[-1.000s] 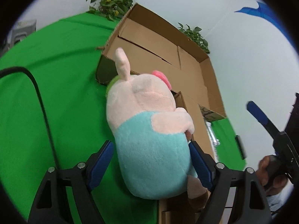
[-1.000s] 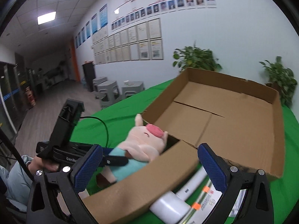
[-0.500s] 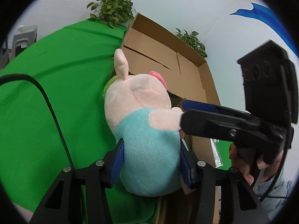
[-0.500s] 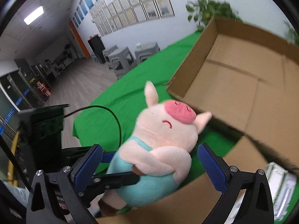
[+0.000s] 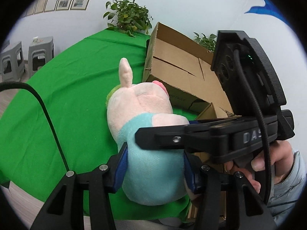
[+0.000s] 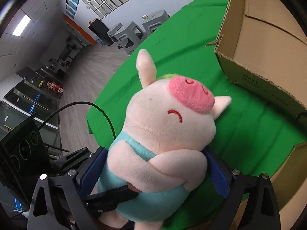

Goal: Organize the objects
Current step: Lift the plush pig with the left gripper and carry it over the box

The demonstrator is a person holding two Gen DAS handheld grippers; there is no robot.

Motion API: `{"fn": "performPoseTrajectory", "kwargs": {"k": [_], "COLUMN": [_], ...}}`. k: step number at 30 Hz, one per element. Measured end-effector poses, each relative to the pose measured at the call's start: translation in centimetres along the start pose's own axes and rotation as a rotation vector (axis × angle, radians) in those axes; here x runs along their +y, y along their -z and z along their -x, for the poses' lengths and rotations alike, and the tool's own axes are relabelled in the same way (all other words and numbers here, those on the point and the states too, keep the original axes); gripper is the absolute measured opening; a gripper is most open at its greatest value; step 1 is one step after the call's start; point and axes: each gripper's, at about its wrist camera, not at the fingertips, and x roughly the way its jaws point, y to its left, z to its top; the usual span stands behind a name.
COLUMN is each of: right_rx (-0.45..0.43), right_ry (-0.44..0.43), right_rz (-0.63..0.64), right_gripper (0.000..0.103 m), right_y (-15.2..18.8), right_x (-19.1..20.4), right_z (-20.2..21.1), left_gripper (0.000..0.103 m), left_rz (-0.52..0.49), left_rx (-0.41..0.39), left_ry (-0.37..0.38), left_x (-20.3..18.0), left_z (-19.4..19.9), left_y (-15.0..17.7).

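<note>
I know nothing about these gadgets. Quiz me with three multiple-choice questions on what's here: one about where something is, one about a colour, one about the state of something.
1. Where is the plush pig?
A. inside the cardboard box
B. between the gripper pads, above the green cloth
C. on a stool

2. What colour are the pig's overalls?
A. red
B. yellow
C. light blue

3. What state is the cardboard box in?
A. open, interior bare as far as visible
B. taped shut
C. crushed flat

Answers:
1 B: the left gripper squeezes its body over the cloth.
2 C: the body fabric is pale blue.
3 A: its flaps stand up, floor showing.
</note>
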Motion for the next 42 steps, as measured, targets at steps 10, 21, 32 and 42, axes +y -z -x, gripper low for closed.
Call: {"fn": "performPoseTrajectory", "kwargs": {"k": [10,21,32,42], "right_rx": [-0.191,-0.631,-0.697,-0.61], "right_ry": [-0.054,0.047,0.074,0.049], "right_rz": [0.019,0.156,0.131,0.058], "right_gripper": [0.08,0.079,0.078,0.078], "right_y": [-0.3,-3.9,-6.8,-12.5], "right_x": [0.5,2.4,-1.7,-9.1], "right_z": [2.9,20.2,28.6,17.6], "left_gripper": [0.049,0.049,0.049,0.049], "left_rz": [-0.157,-0.461,-0.498,-0.438], "left_rx": [-0.097,-0.365,-0.356,-0.248], "left_ry": [-0.059,-0.038,-0.016,-0.025], "left_x": [-4.3,-14.4,-15.0,-12.4], "left_z": [1.3,3.1,-0.3,-4.9], "left_y": [-3.0,-13.5,-17.3,-17.1]}}
